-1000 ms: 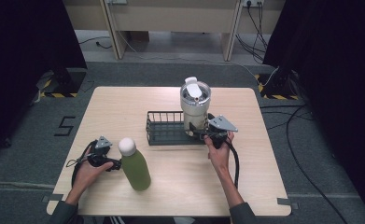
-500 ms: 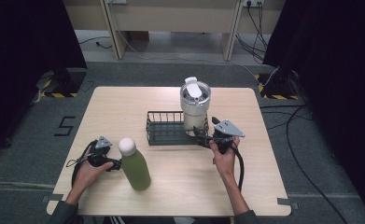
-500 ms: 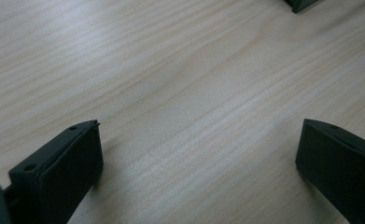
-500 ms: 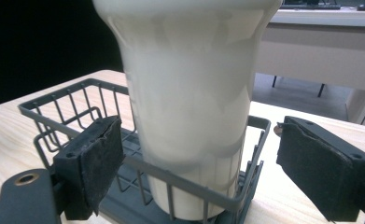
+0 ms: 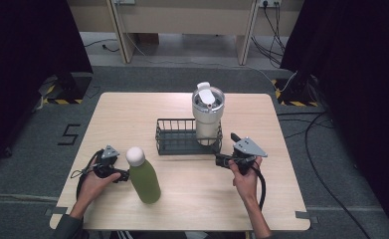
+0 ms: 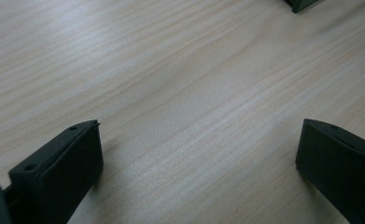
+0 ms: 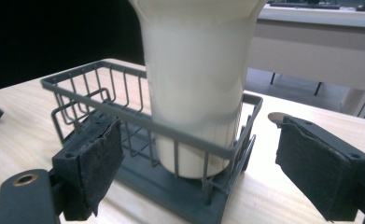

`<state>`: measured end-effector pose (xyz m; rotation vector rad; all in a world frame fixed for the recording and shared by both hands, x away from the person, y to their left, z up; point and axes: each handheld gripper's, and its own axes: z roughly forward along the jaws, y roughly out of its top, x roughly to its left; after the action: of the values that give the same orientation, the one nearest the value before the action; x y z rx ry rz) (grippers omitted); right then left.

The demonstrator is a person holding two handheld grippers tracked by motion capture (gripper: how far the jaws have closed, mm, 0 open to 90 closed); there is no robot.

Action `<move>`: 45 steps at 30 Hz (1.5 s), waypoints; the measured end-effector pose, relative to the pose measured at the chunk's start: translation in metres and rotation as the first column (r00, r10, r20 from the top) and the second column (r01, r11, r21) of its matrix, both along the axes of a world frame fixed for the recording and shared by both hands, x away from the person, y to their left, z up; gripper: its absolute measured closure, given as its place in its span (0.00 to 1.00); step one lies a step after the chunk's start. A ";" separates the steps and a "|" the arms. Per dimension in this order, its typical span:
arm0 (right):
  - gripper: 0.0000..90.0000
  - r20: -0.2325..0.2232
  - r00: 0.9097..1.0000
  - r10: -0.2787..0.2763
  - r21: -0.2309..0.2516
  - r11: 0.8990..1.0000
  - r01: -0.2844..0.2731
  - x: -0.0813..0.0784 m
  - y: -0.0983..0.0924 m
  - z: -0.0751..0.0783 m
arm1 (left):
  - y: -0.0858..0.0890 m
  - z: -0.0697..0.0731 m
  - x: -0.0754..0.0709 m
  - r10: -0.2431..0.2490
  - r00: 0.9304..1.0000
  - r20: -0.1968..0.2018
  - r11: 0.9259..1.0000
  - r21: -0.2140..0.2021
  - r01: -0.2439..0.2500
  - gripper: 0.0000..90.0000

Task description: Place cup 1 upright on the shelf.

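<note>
- The bench (image 5: 192, 204) is pale wood with a fine grain and stands on grey carpet (a "5" mark (image 5: 68, 134) is taped on the floor at its left).
- Two hands come in from the near edge, each holding one gripper.
- The left gripper (image 5: 124, 175) lies low on the bench, its jaws spread wide over bare wood and pinching nothing.
- One green bottle (image 5: 145, 180) with a white cap stands upright just beside those jaws, on the near left part of the bench.
- The right gripper (image 5: 221, 160) points at the basket's right end; its jaws stand apart, with nothing between the pads.
- One dark wire basket (image 5: 174, 137) sits mid-bench, close in front of the right gripper.
- One cream tumbler (image 5: 208, 117) with a lid stands upright in the basket's right end (the rest of the basket holds nothing).
- Beyond the bench are dark curtains on both sides, cables on the floor (image 5: 326, 124) and a pale desk front.
</note>
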<state>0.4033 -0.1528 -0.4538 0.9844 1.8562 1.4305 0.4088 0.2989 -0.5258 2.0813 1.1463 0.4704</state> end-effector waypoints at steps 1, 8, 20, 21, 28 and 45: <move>0.17 -0.004 1.000 0.002 -0.003 1.000 -0.002 -0.002 -0.001 0.000 | 0.000 0.000 0.000 0.000 1.000 0.000 1.000 0.000 0.000 0.00; 0.17 -0.008 1.000 0.006 -0.022 1.000 -0.006 -0.013 -0.006 0.001 | 0.000 0.000 0.000 0.001 1.000 0.002 1.000 -0.002 -0.001 0.00; 0.17 -0.014 1.000 0.012 -0.036 0.999 -0.013 -0.027 -0.014 -0.005 | 0.000 0.000 0.000 0.002 1.000 0.002 1.000 -0.002 -0.002 0.00; 0.17 -0.012 1.000 0.017 -0.032 0.999 -0.017 -0.028 -0.014 -0.005 | 0.000 0.000 0.000 0.002 1.000 0.002 1.000 -0.002 -0.002 0.00; 0.17 -0.036 0.999 0.025 -0.031 0.999 -0.026 -0.034 -0.016 -0.009 | 0.000 0.000 0.000 0.001 1.000 0.000 1.000 -0.002 -0.001 0.00; 0.17 -0.108 0.993 0.042 -0.061 0.997 -0.049 -0.055 -0.022 -0.028 | 0.000 0.000 0.000 0.001 1.000 0.001 1.000 -0.003 -0.001 0.00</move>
<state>0.3487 -0.1745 -0.4823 1.0105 2.0005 1.3603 0.4087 0.2987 -0.5260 2.0775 1.1465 0.4700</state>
